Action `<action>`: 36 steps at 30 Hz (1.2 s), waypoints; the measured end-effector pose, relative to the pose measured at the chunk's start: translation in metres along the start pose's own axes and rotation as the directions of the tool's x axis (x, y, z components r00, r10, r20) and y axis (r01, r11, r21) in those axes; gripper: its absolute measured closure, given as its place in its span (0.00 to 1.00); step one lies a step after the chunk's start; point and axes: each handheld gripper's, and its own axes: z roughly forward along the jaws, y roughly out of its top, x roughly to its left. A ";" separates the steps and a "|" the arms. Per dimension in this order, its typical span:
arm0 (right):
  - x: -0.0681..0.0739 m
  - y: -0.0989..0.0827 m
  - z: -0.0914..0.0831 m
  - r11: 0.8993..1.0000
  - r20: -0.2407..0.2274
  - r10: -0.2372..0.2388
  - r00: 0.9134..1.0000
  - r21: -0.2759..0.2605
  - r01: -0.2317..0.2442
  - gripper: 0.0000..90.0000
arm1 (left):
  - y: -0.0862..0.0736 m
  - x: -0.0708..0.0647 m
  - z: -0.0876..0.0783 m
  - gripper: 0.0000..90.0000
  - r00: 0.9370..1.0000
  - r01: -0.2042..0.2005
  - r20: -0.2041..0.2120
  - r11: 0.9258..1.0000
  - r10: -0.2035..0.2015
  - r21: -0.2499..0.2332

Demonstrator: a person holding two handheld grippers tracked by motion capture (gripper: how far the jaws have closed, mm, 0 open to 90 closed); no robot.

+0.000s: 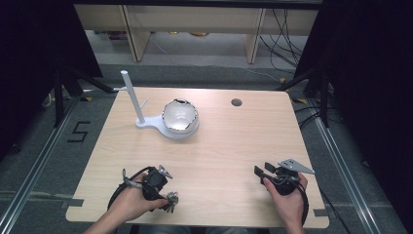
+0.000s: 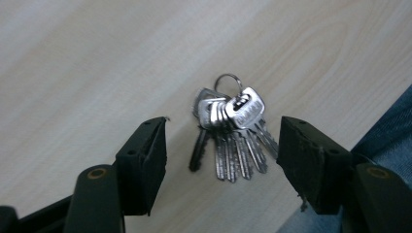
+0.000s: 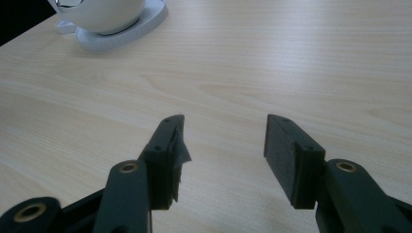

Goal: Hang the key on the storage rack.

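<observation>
A bunch of several silver keys (image 2: 232,133) on a ring, with one dark key among them, lies flat on the light wooden table (image 1: 214,146) close to its front edge (image 1: 171,201). My left gripper (image 2: 221,145) is open, its jaws standing wide on either side of the keys without touching them; in the high view it (image 1: 168,187) points toward the near edge at the lower left. My right gripper (image 3: 224,141) is open with nothing between its jaws, and rests at the lower right (image 1: 263,170), aimed across the table.
A white bowl with a shiny inside (image 1: 179,118) sits on a white stand with an upright post (image 1: 131,95) at the back left centre. A round cable hole (image 1: 236,102) is in the table's far side. Blue cloth of the person's leg (image 2: 388,131) lies beyond the table edge.
</observation>
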 end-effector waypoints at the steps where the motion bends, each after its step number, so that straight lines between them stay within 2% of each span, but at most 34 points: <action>1: 0.000 0.000 0.000 1.000 0.000 0.000 1.000 0.000 0.000 0.55 | 0.000 0.000 0.000 0.37 1.000 0.000 0.000 1.000 0.000 0.000; 3: 0.001 0.000 0.001 1.000 -0.019 0.016 1.000 0.003 -0.016 0.55 | 0.008 -0.003 0.005 0.37 0.999 0.046 -0.010 0.998 -0.045 0.051; 5: 0.006 0.000 0.000 0.999 -0.018 0.051 0.999 0.016 -0.051 0.55 | 0.011 -0.004 0.006 0.37 0.999 0.054 -0.013 0.997 -0.053 0.058; 6: 0.003 0.000 0.002 1.000 -0.022 0.004 1.000 0.006 -0.004 0.55 | 0.014 -0.005 0.006 0.37 0.998 0.063 -0.014 0.996 -0.062 0.065; 7: 0.003 0.000 0.002 1.000 -0.021 0.001 1.000 0.005 -0.001 0.55 | 0.019 -0.009 0.008 0.36 0.995 0.094 -0.032 0.992 -0.092 0.079; 9: 0.004 0.001 0.001 1.000 -0.026 0.007 1.000 0.017 -0.007 0.55 | 0.021 -0.010 0.009 0.36 0.994 0.105 -0.039 0.990 -0.102 0.093; 10: 0.004 0.000 0.002 1.000 -0.018 0.001 1.000 0.015 0.000 0.55 | 0.023 -0.010 0.011 0.35 0.995 0.085 -0.055 0.990 -0.079 0.109; 11: 0.004 0.000 0.003 1.000 -0.029 0.000 1.000 0.014 0.001 0.55 | 0.024 -0.011 0.014 0.34 0.995 0.080 -0.074 0.988 -0.071 0.130; 13: 0.003 0.000 0.002 1.000 -0.026 -0.003 1.000 0.019 0.003 0.55 | 0.026 -0.011 0.017 0.33 0.995 0.074 -0.081 0.989 -0.064 0.128; 14: 0.003 0.000 0.002 1.000 -0.026 0.001 1.000 0.022 0.000 0.55 | 0.026 -0.014 0.018 0.33 0.992 0.107 -0.078 0.986 -0.098 0.130; 15: 0.005 0.000 0.002 1.000 -0.023 0.017 1.000 0.027 -0.017 0.55 | 0.027 -0.013 0.019 0.32 0.995 0.074 -0.081 0.987 -0.063 0.142; 18: 0.004 0.001 0.002 1.000 -0.030 0.011 0.999 0.024 -0.011 0.55 | 0.028 -0.015 0.021 0.32 0.993 0.095 -0.090 0.985 -0.083 0.145; 20: 0.004 0.001 0.002 1.000 -0.029 0.011 1.000 0.023 -0.011 0.55 | 0.028 -0.016 0.021 0.31 0.994 0.063 -0.101 0.987 -0.048 0.150; 21: 0.004 0.000 0.003 1.000 -0.031 0.010 0.999 0.024 -0.009 0.55 | 0.028 -0.016 0.022 0.31 0.994 0.063 -0.101 0.987 -0.049 0.147; 22: 0.003 0.000 0.004 1.000 -0.038 -0.001 0.999 0.014 0.002 0.55 | 0.028 -0.019 0.021 0.31 0.992 0.093 -0.098 0.982 -0.077 0.167; 23: 0.003 0.000 0.004 1.000 -0.035 -0.001 0.999 0.020 0.001 0.55 | 0.028 -0.020 0.022 0.31 0.992 0.093 -0.103 0.982 -0.077 0.166; 24: 0.007 0.000 0.002 0.998 -0.024 0.039 0.999 0.046 -0.038 0.55 | 0.028 -0.020 0.022 0.31 0.992 0.093 -0.103 0.982 -0.077 0.166; 25: 0.006 0.000 0.003 0.999 -0.021 0.023 1.000 0.043 -0.022 0.55 | 0.027 -0.020 0.023 0.31 0.992 0.082 -0.108 0.981 -0.064 0.175; 28: 0.007 0.000 0.004 0.999 -0.032 0.024 0.999 0.028 -0.023 0.55 | 0.026 -0.020 0.026 0.32 0.992 0.079 -0.115 0.983 -0.060 0.166; 30: 0.006 0.000 0.003 0.999 -0.020 0.012 1.000 0.038 -0.012 0.55 | 0.025 -0.021 0.027 0.32 0.991 0.085 -0.121 0.981 -0.064 0.175; 31: 0.004 0.000 0.004 1.000 -0.021 -0.016 1.000 0.024 0.016 0.55 | 0.024 -0.021 0.027 0.32 0.990 0.083 -0.125 0.979 -0.060 0.187; 32: 0.006 0.000 0.004 1.000 -0.025 0.012 1.000 0.027 -0.012 0.55 | 0.023 -0.021 0.030 0.33 0.990 0.072 -0.130 0.981 -0.049 0.178; 33: 0.008 0.000 0.004 0.999 -0.035 0.036 0.999 0.037 -0.035 0.56 | 0.023 -0.022 0.030 0.34 0.991 0.088 -0.117 0.981 -0.068 0.173; 36: 0.008 0.000 0.004 0.998 -0.040 0.047 0.998 0.044 -0.045 0.56 | 0.023 -0.023 0.029 0.36 0.991 0.085 -0.116 0.981 -0.065 0.172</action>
